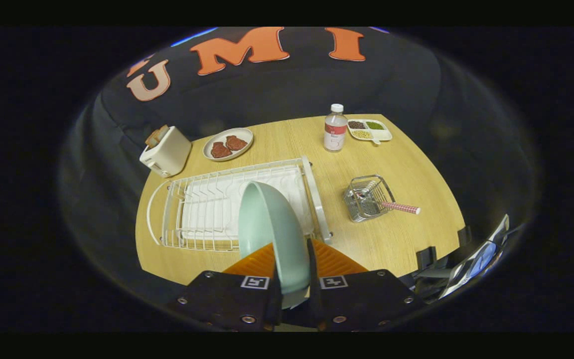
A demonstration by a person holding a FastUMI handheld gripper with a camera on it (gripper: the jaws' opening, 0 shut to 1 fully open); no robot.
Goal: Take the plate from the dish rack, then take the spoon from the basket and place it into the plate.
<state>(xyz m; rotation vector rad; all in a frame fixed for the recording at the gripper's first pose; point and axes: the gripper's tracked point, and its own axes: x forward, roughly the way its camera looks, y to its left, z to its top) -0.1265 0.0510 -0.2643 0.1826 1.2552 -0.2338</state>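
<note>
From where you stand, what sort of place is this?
Probably a mock kitchen table in a booth: a dish rack, a toaster and a wire basket sit on a wooden table. The gripper is shut on a pale green plate.

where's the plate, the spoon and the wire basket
plate (272, 224), gripper view, on its pale green underside, gripped between the tool's fingers
spoon (399, 207), gripper view, on its patterned handle
wire basket (366, 198), gripper view, on its wire side
</note>
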